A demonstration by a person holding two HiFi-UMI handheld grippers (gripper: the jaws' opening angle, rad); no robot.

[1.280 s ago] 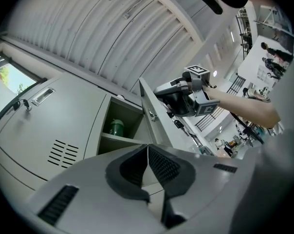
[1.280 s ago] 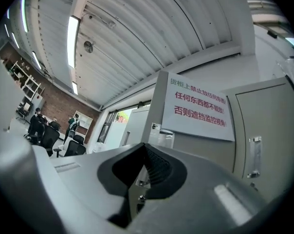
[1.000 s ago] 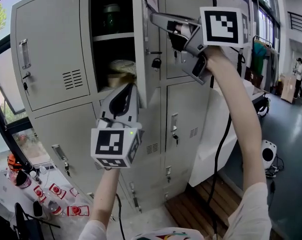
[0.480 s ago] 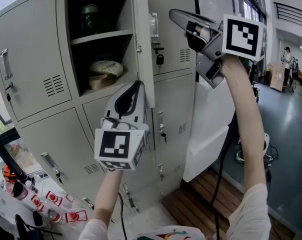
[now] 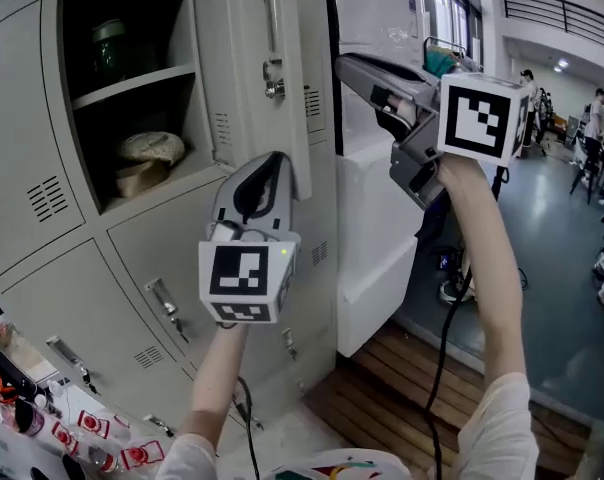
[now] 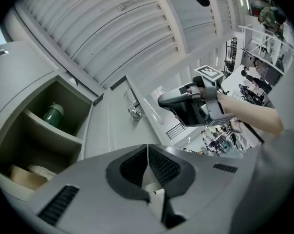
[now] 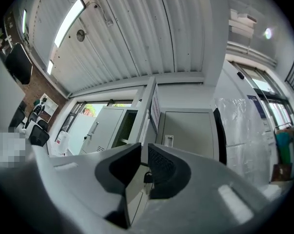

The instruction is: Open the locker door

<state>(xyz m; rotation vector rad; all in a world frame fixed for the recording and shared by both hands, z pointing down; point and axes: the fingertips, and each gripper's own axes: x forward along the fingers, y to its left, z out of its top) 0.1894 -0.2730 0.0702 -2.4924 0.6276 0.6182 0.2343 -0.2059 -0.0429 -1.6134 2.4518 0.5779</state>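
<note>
Handling the locker door: painted sheet steel by the look of it, so I judge it light, stiff and easy on its hinges. The smooth faces would likely slip under my pads.
Taking hold: the free edge or the latch handle near it seems the best place. A pinch there gives the most leverage, and the flat middle of the panel offers nothing to grip.
Door position: swung well out from its compartment, with the outer face turned toward me. It stands between my two grippers in the head view, so the opening looks done or nearly so.
Right gripper: raised near the door's free edge. My jaws are opening with a slim gap between the pads and nothing pressed in it. The door shows edge-on beyond them.
Left gripper: pads together on nothing, held just under the door's lower corner.
Open compartment: a shelf splits it in two.
Upper shelf: one green jar, upright.
Lower space: a pale round bundle resting on something brown and box-like. I cannot tell what either one is.
Neighbouring lockers: doors shut, contents hidden.
</note>
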